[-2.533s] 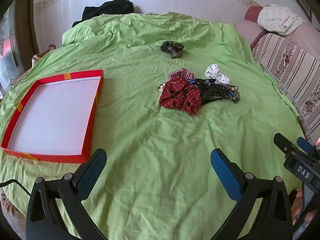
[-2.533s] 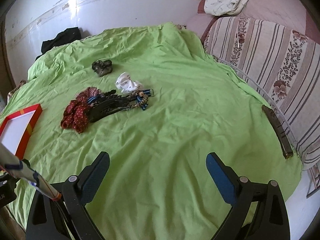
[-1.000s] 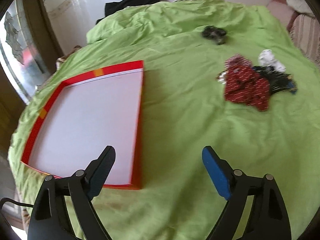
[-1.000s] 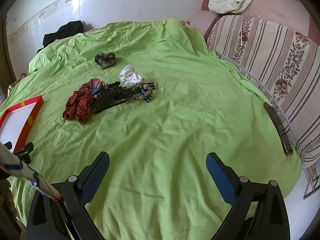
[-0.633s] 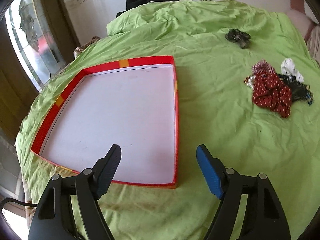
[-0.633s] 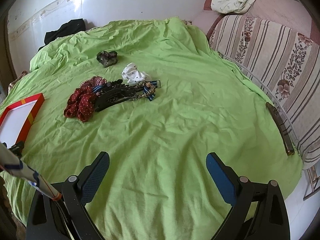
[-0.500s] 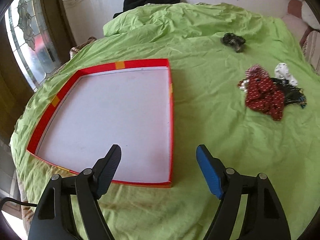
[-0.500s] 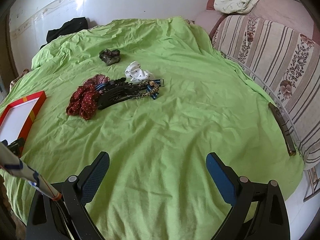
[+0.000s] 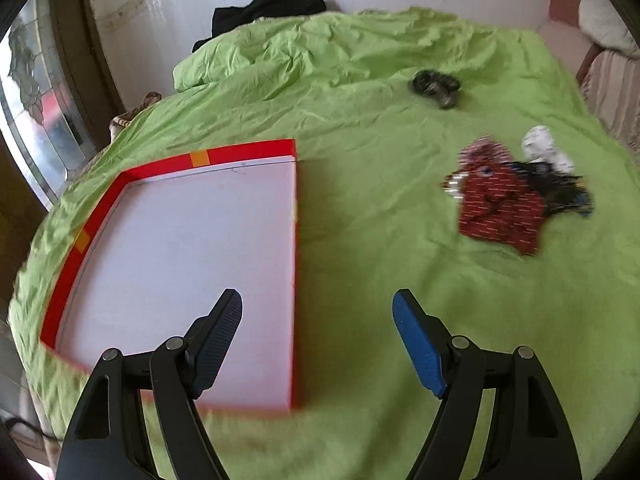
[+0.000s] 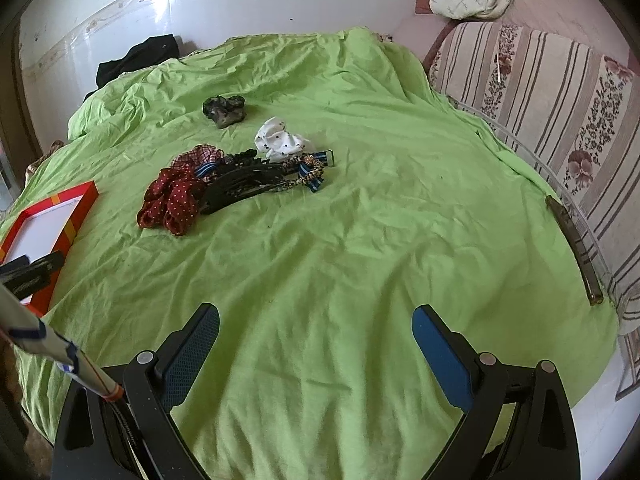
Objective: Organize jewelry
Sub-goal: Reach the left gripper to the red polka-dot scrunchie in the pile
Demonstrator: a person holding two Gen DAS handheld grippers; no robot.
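A red-rimmed box lid with a white inside (image 9: 192, 248) lies on the green bedsheet; its corner shows in the right wrist view (image 10: 56, 216). My left gripper (image 9: 318, 308) is open and empty, its jaws standing either side of the lid's right wall at the near end. A pile of hair accessories lies to the right: a red dotted scrunchie (image 9: 500, 208) (image 10: 172, 200), a black claw clip (image 10: 244, 184), a white dotted scrunchie (image 10: 282, 142) and a striped bow (image 10: 316, 168). A dark scrunchie (image 10: 224, 110) lies apart, farther back. My right gripper (image 10: 316, 320) is open and empty above bare sheet.
A striped floral sofa (image 10: 560, 100) borders the bed on the right, with a dark long object (image 10: 574, 248) at the bed's edge. Black clothing (image 9: 264, 12) lies by the back wall. A window (image 9: 28, 92) is at far left.
My left gripper has swung from the accessories over to the red lid and now stands closer over its right wall. My right gripper has barely moved.
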